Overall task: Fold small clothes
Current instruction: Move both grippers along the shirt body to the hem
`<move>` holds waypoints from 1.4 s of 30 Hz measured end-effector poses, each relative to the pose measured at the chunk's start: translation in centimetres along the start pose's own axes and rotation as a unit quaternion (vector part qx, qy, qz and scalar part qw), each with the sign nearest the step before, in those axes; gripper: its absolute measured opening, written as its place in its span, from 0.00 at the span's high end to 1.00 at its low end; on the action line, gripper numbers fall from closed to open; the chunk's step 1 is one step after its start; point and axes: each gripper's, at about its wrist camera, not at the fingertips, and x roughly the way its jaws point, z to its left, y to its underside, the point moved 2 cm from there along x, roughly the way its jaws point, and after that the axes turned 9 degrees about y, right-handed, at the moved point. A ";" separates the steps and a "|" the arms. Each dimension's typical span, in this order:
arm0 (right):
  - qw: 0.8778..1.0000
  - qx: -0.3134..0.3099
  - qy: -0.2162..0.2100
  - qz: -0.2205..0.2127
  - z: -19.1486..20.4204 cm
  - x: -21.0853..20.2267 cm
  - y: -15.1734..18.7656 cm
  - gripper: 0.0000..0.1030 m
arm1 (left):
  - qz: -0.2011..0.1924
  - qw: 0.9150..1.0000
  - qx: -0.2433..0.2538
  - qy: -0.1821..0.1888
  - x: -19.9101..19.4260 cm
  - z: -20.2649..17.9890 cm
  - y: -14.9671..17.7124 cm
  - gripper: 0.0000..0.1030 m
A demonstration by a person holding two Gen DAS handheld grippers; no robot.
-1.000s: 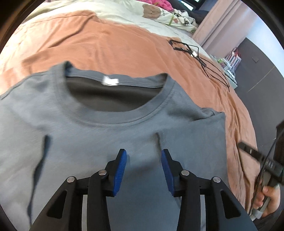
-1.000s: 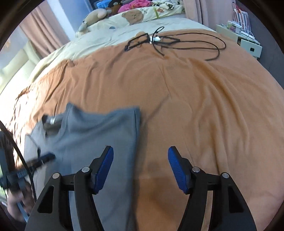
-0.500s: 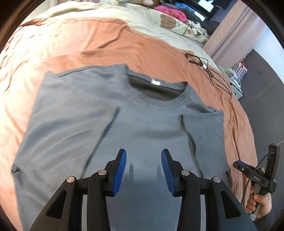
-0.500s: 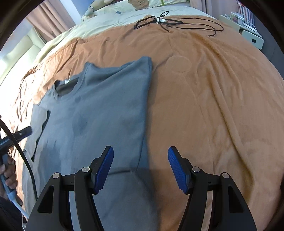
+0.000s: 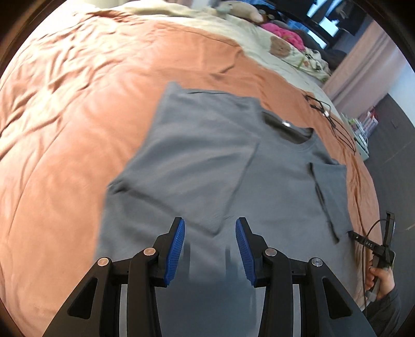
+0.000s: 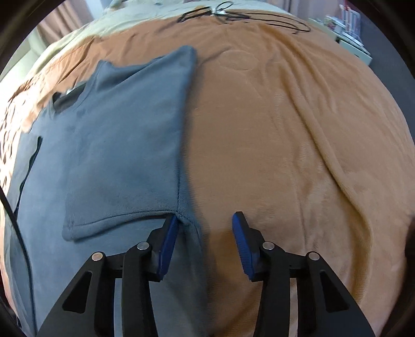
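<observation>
Left wrist view: bed with orange blanket (image 5: pixel 77 129) fills most of frame, cream bedding and soft toys at its far end (blurry). Grey T-shirt (image 5: pixel 272 186) lies flat on the blanket, collar away from camera, both sleeves folded in over the body. Right wrist view shows the same T-shirt (image 6: pixel 116 145) on the left half of frame, its folded side edge running straight down toward the camera, bare blanket (image 6: pixel 298 142) to the right. Black cable (image 6: pixel 246 18) tangled on the blanket well beyond the shirt. Left hand-held gripper (image 5: pixel 210 246) hovers over the shirt's lower part, jaws apart, nothing between them. Right hand-held gripper (image 6: pixel 203 243) sits at the shirt's folded edge near the sleeve hem, jaws have just been closing, still a gap; the shirt edge sits between them against the left pad, the right pad is clear of it. A person's hand (image 5: pixel 381 280) on the right gripper's handle shows at the left view's lower right
</observation>
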 end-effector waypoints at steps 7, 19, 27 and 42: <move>1.000 0.022 -0.017 0.007 -1.2 -1.7 1.4 0.61 | -0.007 0.999 -0.035 -0.014 -3.0 4.6 3.3 0.58; 0.997 0.032 -0.065 -0.030 -4.1 -8.8 8.2 0.42 | -0.009 0.999 -0.032 -0.019 -7.6 6.4 8.1 0.58; 0.994 0.037 -0.092 -0.052 -5.8 -13.9 14.5 0.20 | -0.014 0.999 -0.020 -0.026 -10.2 6.9 11.8 0.37; 0.987 0.049 -0.144 -0.053 -9.2 -18.5 25.6 0.17 | -0.010 1.000 -0.026 -0.009 -14.7 10.0 20.6 0.33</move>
